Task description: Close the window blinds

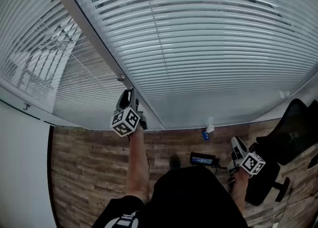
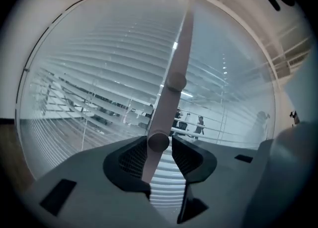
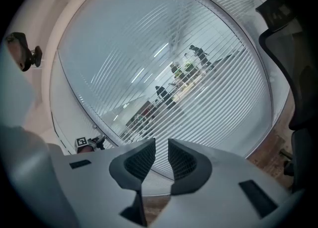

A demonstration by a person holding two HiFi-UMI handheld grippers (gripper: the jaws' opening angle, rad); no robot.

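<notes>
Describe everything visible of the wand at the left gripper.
The wand is a slim, pale grey rod, plastic by its look, with a collar midway and a rounded end. It slants down across the blinds between the open jaws of the left gripper, near the left pad; the right pad stands clear.

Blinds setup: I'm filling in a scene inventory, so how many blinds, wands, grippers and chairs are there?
blinds: 2 (left blind, right blind)
wand: 1
grippers: 2 (left gripper, right gripper)
chair: 1
total: 6
</notes>
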